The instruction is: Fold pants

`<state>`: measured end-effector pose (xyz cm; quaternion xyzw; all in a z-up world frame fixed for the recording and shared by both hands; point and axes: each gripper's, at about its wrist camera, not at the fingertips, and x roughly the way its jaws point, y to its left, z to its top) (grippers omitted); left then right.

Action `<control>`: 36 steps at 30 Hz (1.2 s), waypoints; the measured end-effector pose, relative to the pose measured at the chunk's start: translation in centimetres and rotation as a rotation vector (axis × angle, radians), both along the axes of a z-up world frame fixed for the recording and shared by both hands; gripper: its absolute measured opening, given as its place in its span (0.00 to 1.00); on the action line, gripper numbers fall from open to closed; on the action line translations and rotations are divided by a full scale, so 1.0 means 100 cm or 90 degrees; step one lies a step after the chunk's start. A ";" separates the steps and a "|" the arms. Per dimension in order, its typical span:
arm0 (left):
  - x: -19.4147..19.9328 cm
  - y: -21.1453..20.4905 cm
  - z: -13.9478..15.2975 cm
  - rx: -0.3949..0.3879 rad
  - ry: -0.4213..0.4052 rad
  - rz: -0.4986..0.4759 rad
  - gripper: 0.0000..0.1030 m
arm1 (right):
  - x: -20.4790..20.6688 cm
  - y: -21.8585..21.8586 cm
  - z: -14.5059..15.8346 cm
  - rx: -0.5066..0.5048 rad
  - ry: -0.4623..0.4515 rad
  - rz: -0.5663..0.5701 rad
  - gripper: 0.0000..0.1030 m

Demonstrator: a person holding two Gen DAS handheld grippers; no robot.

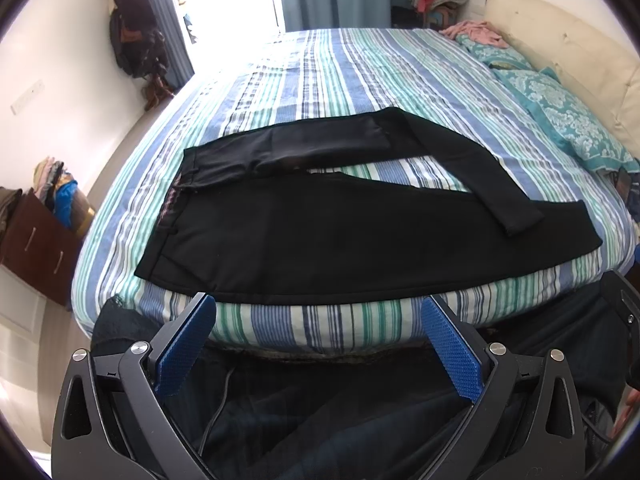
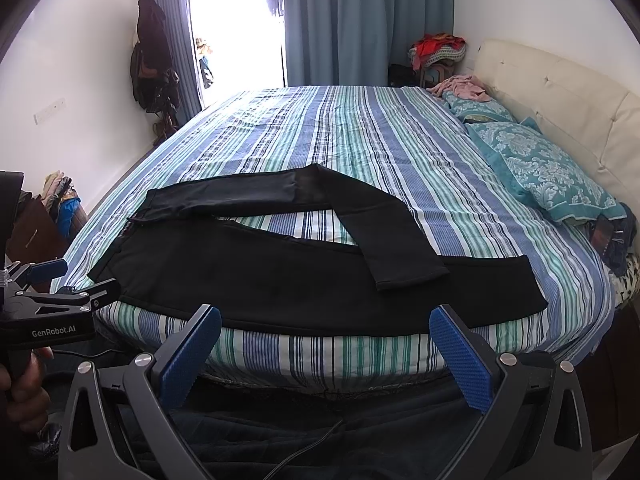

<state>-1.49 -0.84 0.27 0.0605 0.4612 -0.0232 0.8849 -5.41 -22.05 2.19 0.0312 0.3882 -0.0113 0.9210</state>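
Observation:
Black pants point(image 1: 320, 236) point(image 2: 280, 276) lie spread on the striped bed near its front edge, waistband to the left. The near leg runs straight to the right. The far leg bends and crosses back over the near one, its cuff point(image 2: 412, 276) resting on top. My left gripper point(image 1: 318, 310) hangs open in front of the mattress edge, nothing between its blue pads point(image 1: 184, 352). My right gripper point(image 2: 326, 322) is open too, just short of the pants' near hem. In the right wrist view the left gripper point(image 2: 76, 280) shows at the far left, held by a hand point(image 2: 24, 396).
The striped bed point(image 2: 340, 136) fills the room. Teal pillows point(image 2: 552, 176) and a pink garment point(image 2: 464, 88) lie by the cream headboard point(image 2: 560, 96) on the right. A brown dresser point(image 1: 36, 248) stands on the left, dark coats point(image 2: 154, 60) hang on the wall, and a clothes pile point(image 2: 438, 50) sits at the far corner.

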 end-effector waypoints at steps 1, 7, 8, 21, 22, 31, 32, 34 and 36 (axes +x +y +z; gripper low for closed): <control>0.000 0.000 0.000 0.000 0.000 0.000 0.99 | 0.000 0.000 0.000 0.000 0.000 0.000 1.00; 0.000 0.000 0.000 0.000 0.000 0.000 0.99 | 0.000 0.000 0.000 0.000 0.000 -0.001 1.00; 0.000 0.000 0.000 0.000 -0.001 0.000 0.99 | 0.000 0.000 0.000 0.000 0.000 0.000 1.00; 0.000 0.002 -0.002 -0.001 -0.003 -0.003 0.99 | 0.001 -0.005 0.000 0.001 -0.003 -0.005 1.00; 0.000 0.002 -0.002 -0.001 -0.005 -0.003 0.99 | 0.002 -0.006 -0.001 0.003 -0.001 -0.008 1.00; 0.004 -0.006 -0.004 -0.016 0.000 -0.034 0.99 | 0.000 -0.008 -0.002 0.005 -0.013 -0.007 1.00; 0.004 -0.006 -0.003 -0.019 -0.005 -0.037 0.99 | 0.000 -0.010 -0.002 0.008 -0.016 -0.011 1.00; 0.005 -0.007 0.000 -0.024 -0.015 -0.042 0.99 | -0.001 -0.015 -0.003 0.014 -0.016 -0.021 1.00; 0.005 -0.009 0.001 -0.029 -0.021 -0.052 0.99 | -0.003 -0.020 -0.005 0.022 -0.021 -0.028 1.00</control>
